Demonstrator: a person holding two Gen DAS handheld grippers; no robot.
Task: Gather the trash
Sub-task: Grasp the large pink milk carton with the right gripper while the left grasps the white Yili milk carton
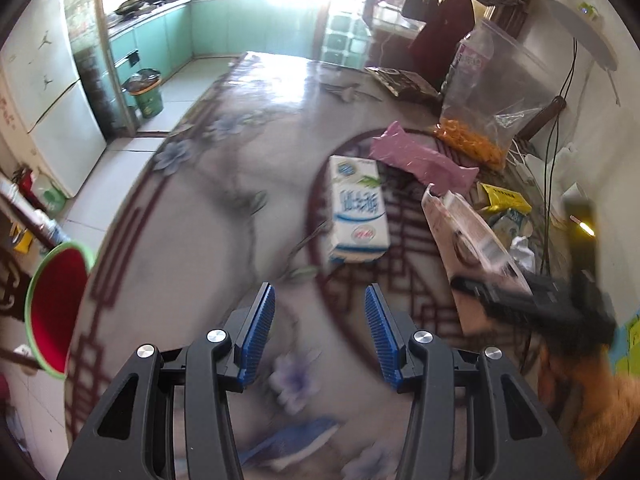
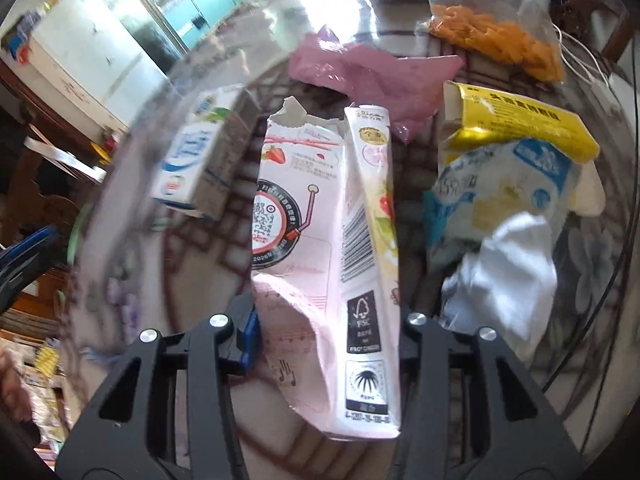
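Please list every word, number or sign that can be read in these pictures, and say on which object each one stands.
"FSC": black panel on the torn pink strawberry carton.
"2026": ring print on that carton; following digits unclear.
Barcode: same carton; digits unreadable.
White-and-blue milk carton: Chinese characters, blurred.
Yellow cardboard box: print blurred.

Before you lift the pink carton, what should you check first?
1. Pink carton sits between the right gripper jaws: ok.
2. Firm grip on it: cannot tell; the pads are mostly hidden behind it.
3. Carton empty: cannot tell; its top is torn open.
4. Left gripper free: ok, jaws open, nothing between them.
5. Blue-and-white milk carton clear of the pink one: ok, apart on the table.
6. Red bin in view at the table edge: ok.
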